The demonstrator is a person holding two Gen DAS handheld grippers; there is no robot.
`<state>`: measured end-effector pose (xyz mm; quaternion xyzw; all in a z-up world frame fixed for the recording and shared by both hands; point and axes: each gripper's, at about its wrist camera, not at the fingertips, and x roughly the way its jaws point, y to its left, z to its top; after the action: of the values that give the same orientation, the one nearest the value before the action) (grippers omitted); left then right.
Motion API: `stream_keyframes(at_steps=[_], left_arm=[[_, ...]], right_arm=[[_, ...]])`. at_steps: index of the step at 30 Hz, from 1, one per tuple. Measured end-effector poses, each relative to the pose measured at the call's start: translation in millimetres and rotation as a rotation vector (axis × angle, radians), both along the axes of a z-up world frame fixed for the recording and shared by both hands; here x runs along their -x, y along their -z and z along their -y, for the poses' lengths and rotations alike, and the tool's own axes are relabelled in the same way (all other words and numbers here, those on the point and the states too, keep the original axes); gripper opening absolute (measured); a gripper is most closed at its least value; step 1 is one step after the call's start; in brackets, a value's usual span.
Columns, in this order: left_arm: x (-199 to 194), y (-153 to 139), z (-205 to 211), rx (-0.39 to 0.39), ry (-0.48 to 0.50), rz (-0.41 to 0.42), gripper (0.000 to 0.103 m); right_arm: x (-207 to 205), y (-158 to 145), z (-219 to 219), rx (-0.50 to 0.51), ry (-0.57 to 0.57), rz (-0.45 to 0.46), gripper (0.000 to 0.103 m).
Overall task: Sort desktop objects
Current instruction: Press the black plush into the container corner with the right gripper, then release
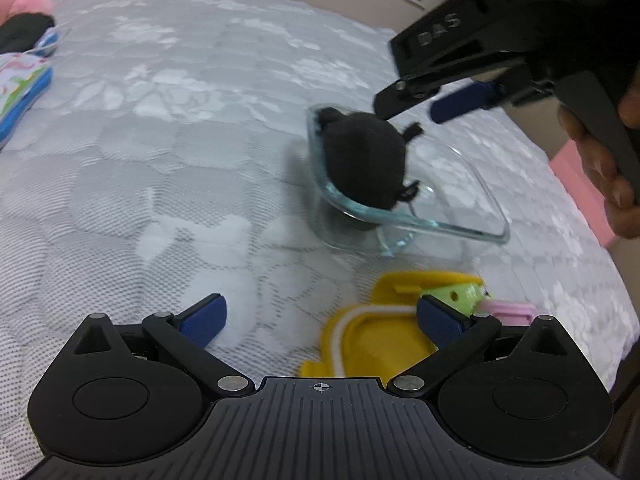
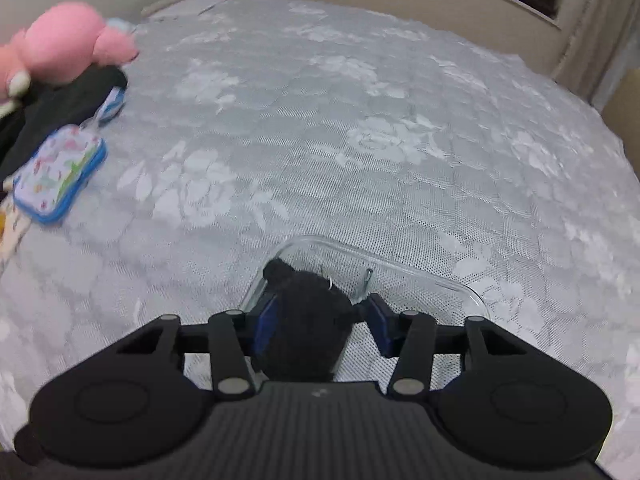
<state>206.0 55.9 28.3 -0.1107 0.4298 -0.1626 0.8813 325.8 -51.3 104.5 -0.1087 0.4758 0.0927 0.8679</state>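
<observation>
the wide middle of the bed (image 2: 340, 120) lies open to me. ahead of my left tongs (image 1: 320, 320) stand the yellow lid (image 1: 380, 332) and the glass dish (image 1: 460, 224), my right tongs (image 1: 416, 108) just above it. the patterned pouch (image 2: 60, 176) and pink plush (image 2: 68, 48) crowd the far left edge.
</observation>
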Motion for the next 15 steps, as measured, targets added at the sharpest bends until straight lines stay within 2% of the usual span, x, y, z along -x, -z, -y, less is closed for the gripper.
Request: stream_keyframes(at_steps=[2, 4, 11, 13, 15], left_arm=[[0.1, 1.4, 3.8, -0.010, 0.016, 0.001, 0.103], [0.9, 1.9, 6.0, -0.016, 0.024, 0.003, 0.103], [3.0, 1.5, 6.7, -0.020, 0.030, 0.005, 0.103], [2.7, 1.5, 6.3, -0.020, 0.025, 0.005, 0.103], [2.6, 1.3, 5.6, -0.019, 0.022, 0.004, 0.103]], right_arm=[[-1.7, 6.8, -1.7, 0.006, -0.005, -0.028, 0.029], [-4.4, 17.1, -2.8, -0.009, -0.005, -0.061, 0.029], [-3.3, 29.0, -12.8, 0.036, -0.018, -0.021, 0.031], [-2.5, 30.7, -13.2, 0.043, -0.037, -0.034, 0.035], [-2.7, 37.8, -13.1, 0.047, -0.068, -0.101, 0.062]])
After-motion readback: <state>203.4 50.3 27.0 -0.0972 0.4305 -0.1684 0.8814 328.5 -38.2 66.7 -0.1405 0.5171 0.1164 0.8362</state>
